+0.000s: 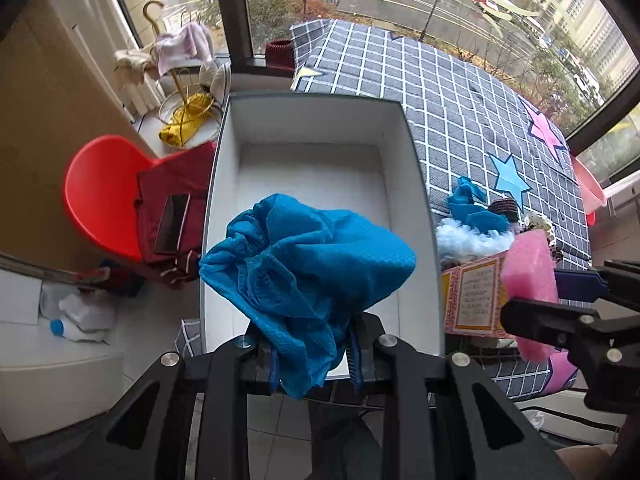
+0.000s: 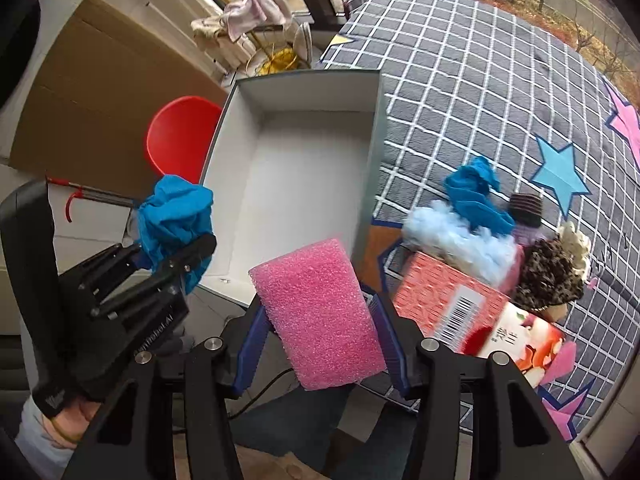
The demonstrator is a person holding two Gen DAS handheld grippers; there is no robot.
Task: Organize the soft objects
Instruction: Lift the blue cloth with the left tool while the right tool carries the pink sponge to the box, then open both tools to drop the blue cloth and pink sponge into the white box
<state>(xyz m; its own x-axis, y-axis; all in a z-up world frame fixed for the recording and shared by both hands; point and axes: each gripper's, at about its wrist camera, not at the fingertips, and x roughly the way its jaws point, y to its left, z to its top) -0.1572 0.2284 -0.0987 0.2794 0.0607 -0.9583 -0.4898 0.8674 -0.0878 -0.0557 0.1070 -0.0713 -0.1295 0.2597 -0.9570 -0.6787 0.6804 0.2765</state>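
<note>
i hold the blue cloth (image 1: pixel 304 280) pinched in my left gripper (image 1: pixel 316 364) over the white box (image 1: pixel 416 184); my right gripper (image 2: pixel 320 344) clamps the pink foam (image 2: pixel 320 312) beside it, both poised for dropping in.

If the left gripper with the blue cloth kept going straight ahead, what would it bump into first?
Probably the white box. The left gripper, shut on the blue cloth, points over the box's near edge into its open inside, so the cloth would likely meet the box floor or far wall first. Depth is hard to judge.
</note>
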